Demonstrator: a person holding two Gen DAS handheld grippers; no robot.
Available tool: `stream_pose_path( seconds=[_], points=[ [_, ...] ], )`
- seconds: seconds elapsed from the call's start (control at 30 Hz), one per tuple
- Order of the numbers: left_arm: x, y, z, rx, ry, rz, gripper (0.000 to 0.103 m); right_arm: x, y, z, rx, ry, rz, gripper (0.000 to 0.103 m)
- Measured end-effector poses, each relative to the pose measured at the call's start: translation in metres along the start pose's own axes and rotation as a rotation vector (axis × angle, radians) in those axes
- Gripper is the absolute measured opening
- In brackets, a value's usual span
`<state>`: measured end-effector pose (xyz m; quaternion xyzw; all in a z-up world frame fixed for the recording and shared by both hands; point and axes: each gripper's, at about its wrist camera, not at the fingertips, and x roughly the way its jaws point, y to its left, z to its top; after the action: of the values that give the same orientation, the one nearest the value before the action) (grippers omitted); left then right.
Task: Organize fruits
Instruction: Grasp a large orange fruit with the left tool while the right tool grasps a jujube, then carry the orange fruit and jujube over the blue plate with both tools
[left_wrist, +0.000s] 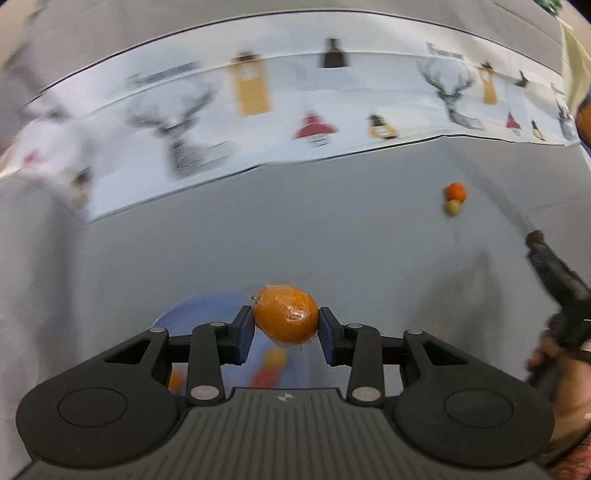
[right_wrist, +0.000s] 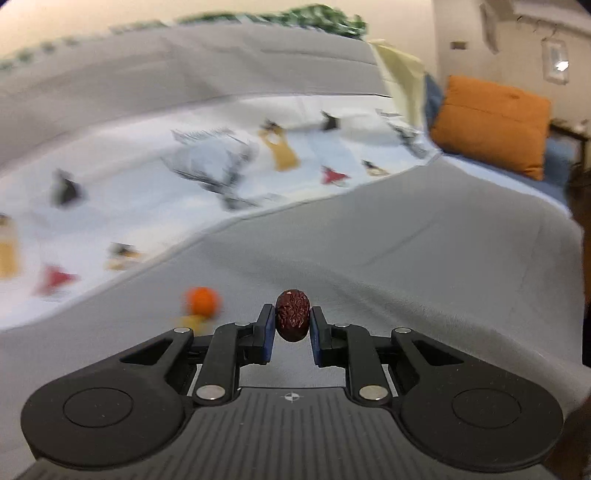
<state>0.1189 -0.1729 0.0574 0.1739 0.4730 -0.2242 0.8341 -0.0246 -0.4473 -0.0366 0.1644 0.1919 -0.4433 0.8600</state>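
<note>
While clamped from both sides on a wrapped orange (left_wrist: 286, 316), left gripper (left_wrist: 286, 325) held above a blue bowl (left_wrist: 192, 314), blue-padded fingers (left_wrist: 245, 334) pressing the fruit's flanks. Orange in clear film, stem end turned left, off the surface. Below it, inside the bowl, blurred shapes of red, yellow and orange, too smeared to name. Farther right on the grey cloth (left_wrist: 332, 229), a small orange fruit (left_wrist: 455, 192) touching a small yellow-green fruit (left_wrist: 453, 208), both well apart from the bowl. Beyond, a white runner (left_wrist: 295, 122) printed with deer heads and bottles.

Right gripper (right_wrist: 291, 323) closed on a dark red wrinkled date (right_wrist: 292, 314), fingers (right_wrist: 266, 332) tight against its two sides, date upright between them and clear of the cloth. Near its left, resting on the grey cloth, the small orange fruit (right_wrist: 202, 301) with the yellowish one (right_wrist: 194, 320) just beside it, mostly hidden behind the finger linkage. Far right, an orange cushion (right_wrist: 491, 122).
</note>
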Motion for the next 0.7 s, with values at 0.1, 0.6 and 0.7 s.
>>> stream_pose_path(
  seconds=[0.1,0.6,0.7],
  points=[
    [-0.037,0.03,-0.041,-0.044,-0.004,0.032,0.041,-0.075,0.0,-0.001,-0.035,0.026,0.158,0.02],
    [-0.154,0.079,-0.203,-0.121,-0.124,0.066,0.041,-0.33,0.027,-0.044,-0.345,0.053,0.65,0.021],
    [-0.161,0.083,-0.22,-0.144,-0.131,0.072,0.041,-0.353,0.037,-0.051,-0.425,0.018,0.692,0.021]
  ],
)
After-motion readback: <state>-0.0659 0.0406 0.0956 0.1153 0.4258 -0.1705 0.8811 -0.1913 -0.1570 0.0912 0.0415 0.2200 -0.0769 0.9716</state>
